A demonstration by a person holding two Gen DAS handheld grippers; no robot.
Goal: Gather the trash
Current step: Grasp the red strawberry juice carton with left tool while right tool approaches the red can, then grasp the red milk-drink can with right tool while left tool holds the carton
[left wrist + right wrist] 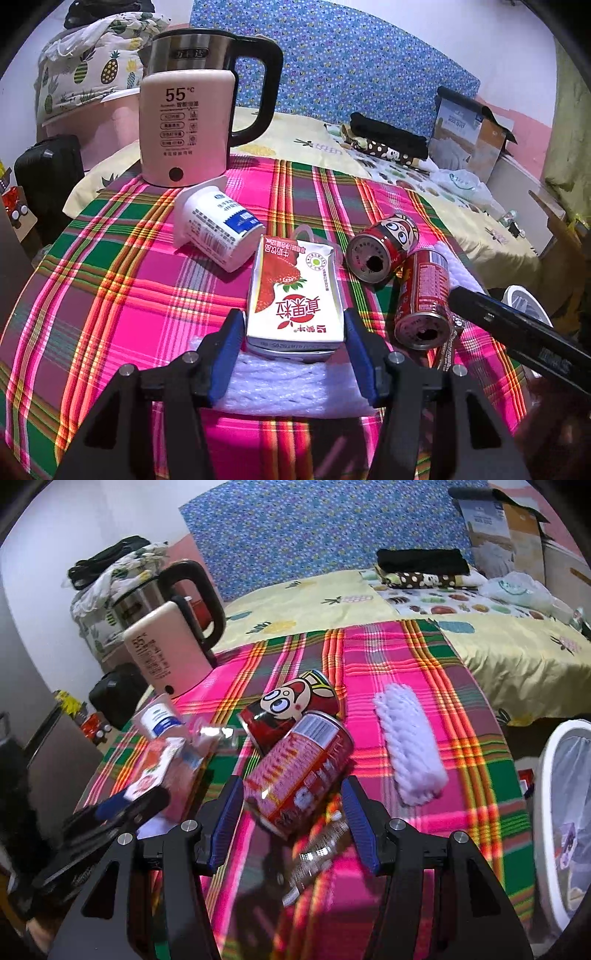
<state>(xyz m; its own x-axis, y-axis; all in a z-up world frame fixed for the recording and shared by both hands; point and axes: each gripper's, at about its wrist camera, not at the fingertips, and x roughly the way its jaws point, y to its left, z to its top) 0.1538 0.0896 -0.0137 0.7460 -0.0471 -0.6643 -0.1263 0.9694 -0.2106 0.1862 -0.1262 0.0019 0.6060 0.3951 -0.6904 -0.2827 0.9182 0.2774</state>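
Straddling the strawberry milk carton [293, 295] beside the kettle [188, 118], the left gripper [293, 332] stands apart, apparently ready to clamp, while the right gripper [291, 805] brackets the red can [295, 771], not visibly closed, near the bin [554, 812].

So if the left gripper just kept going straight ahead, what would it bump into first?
The strawberry milk carton. It already lies between the open fingers of the left gripper, so going straight on would likely push it toward the white yogurt cup and the kettle behind, though depth is hard to judge.
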